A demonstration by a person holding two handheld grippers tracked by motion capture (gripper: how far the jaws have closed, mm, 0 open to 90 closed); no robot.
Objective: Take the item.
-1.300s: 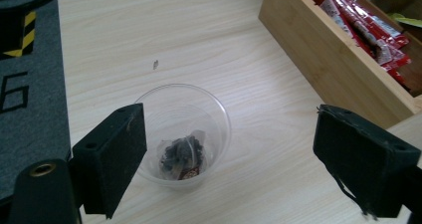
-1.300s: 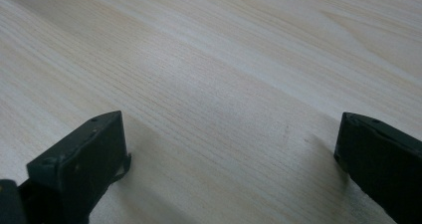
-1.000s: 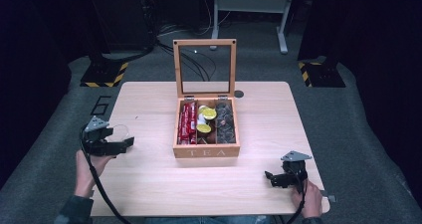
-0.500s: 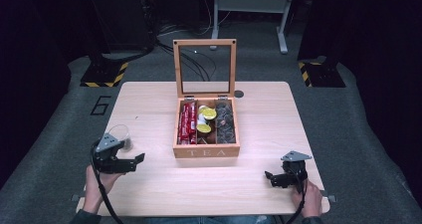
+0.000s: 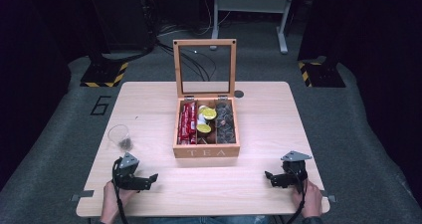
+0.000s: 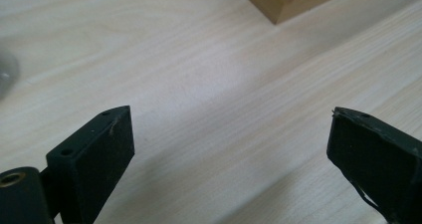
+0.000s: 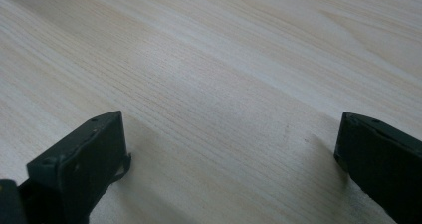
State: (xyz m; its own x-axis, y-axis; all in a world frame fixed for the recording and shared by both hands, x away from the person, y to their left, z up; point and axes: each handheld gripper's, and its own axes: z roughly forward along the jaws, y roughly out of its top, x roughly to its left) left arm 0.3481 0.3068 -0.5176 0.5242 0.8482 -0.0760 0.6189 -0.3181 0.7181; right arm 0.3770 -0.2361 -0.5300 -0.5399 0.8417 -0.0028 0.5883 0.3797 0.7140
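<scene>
While its lid stands up, the tea box (image 5: 206, 152) holds red packets (image 5: 187, 123).

The dark bit inside the glass (image 5: 120, 136) is too small to identify. In the left gripper view the box (image 6: 291, 0) corner is cut off by the top edge.

Pretty dark room overall. Grey carpet floor (image 5: 59, 114) around the light wooden desk (image 5: 278, 129), black-and-yellow hazard-striped bases (image 5: 102, 74) at 10 and 2 o'clock, a white metal frame (image 5: 249, 5) and loose cables (image 5: 184, 35) at 12.
</scene>
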